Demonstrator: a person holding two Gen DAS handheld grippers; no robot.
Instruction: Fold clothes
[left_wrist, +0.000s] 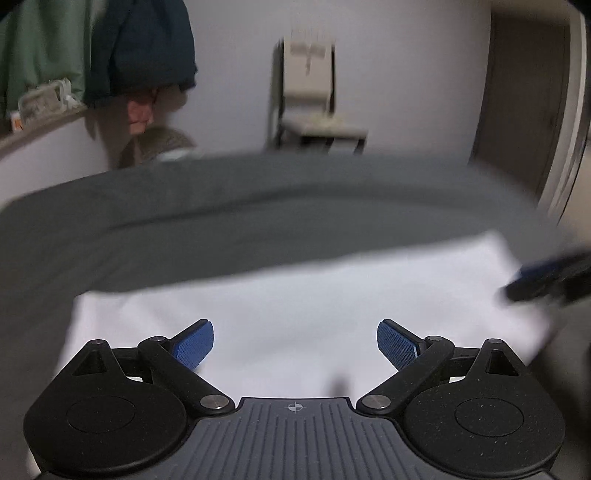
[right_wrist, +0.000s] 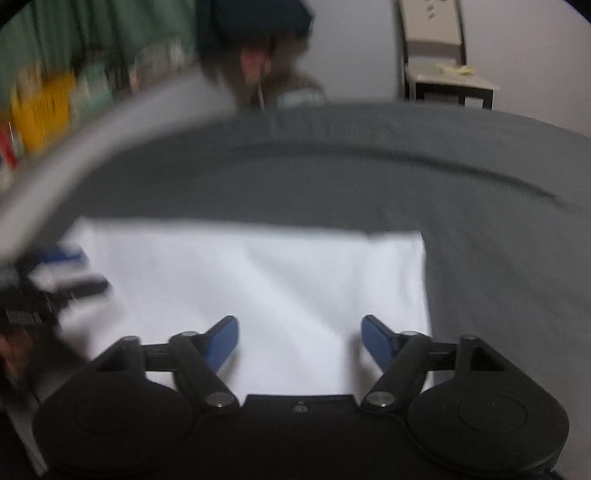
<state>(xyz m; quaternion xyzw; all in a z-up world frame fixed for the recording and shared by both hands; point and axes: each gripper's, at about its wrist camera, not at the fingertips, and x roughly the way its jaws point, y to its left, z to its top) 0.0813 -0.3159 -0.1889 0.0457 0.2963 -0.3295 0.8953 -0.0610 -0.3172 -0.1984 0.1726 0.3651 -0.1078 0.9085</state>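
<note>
Both views are motion-blurred. Landmark: one white garment (right_wrist: 258, 288), lying flat as a neat rectangle on the grey sheet (right_wrist: 369, 166). Nearest, the left gripper (left_wrist: 295, 345) hangs over the garment's near edge with jaws spread wide and nothing between the blue pads (left_wrist: 397, 345); no cloth is held. The right gripper (right_wrist: 299, 341) sits likewise over the near edge, jaws apart and empty. Each gripper also shows at the garment's side edge in the other's view. Beyond the garment the sheet runs bare to its far edge. Past that edge stands one chair (left_wrist: 310, 92) against the wall; left of it hang a green cloth (left_wrist: 40, 51) and a dark blue one (left_wrist: 144, 48), with a cluttered ledge below whose items are too blurred to count. Judgement: a fold looks just released, with more folds or smoothing possibly left. Risks: open fingers dragging across the top layer on the way out could pull the fold askew; a re-grip taking only the top layer would open the stack; the free edges could slide over each other. Count: garments one, grippers two, chairs one, hanging cloths two.
</note>
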